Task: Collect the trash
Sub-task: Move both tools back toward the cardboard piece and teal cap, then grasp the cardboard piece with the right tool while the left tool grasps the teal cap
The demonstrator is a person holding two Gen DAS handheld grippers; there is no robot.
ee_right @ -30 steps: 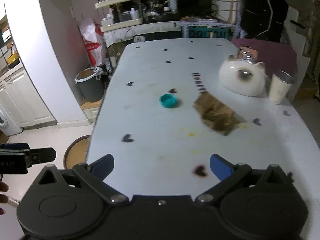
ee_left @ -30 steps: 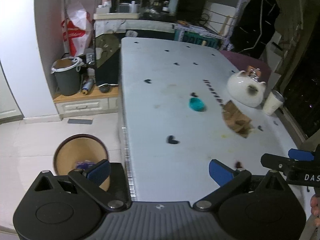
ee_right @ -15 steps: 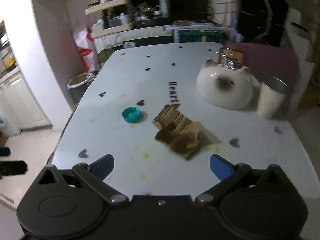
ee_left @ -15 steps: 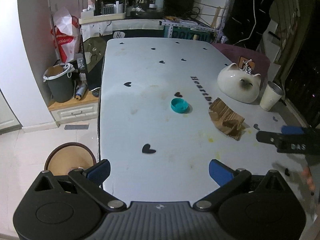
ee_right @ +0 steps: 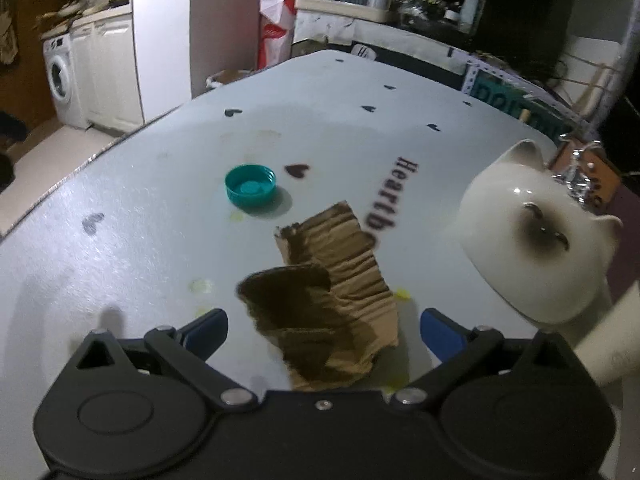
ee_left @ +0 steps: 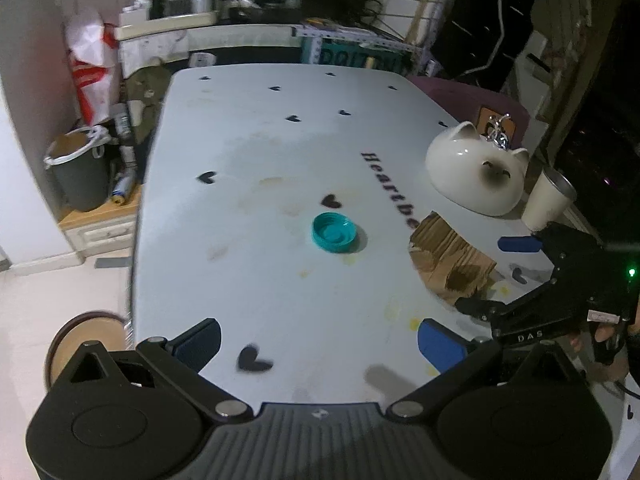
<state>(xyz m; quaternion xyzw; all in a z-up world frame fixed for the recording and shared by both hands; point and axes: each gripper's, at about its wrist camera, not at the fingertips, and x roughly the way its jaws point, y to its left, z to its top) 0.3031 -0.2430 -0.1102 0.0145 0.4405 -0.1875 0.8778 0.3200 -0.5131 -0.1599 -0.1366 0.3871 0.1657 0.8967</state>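
A torn brown piece of corrugated cardboard point(ee_right: 336, 280) lies on the white table point(ee_right: 120, 264); it also shows in the left wrist view point(ee_left: 448, 256). My right gripper point(ee_right: 324, 332) is open with its blue fingertips on either side of the cardboard's near end, low over the table; in the left wrist view the right gripper point(ee_left: 500, 268) straddles the cardboard too. A teal bottle cap point(ee_left: 334, 232) lies open side up at mid table, left of the cardboard; it shows in the right wrist view point(ee_right: 250, 189). My left gripper point(ee_left: 318, 340) is open and empty over the table's near edge.
A white cat-shaped ceramic dish point(ee_left: 476, 176) and a paper cup point(ee_left: 548, 200) stand at the right of the table. A round brown bin point(ee_left: 76, 344) sits on the floor at the table's left near corner. A grey bucket point(ee_left: 80, 172) stands by the wall.
My right gripper has moved forward and down until its open fingers straddle the cardboard. My left gripper has moved right, over the table's near edge, away from the floor bin.
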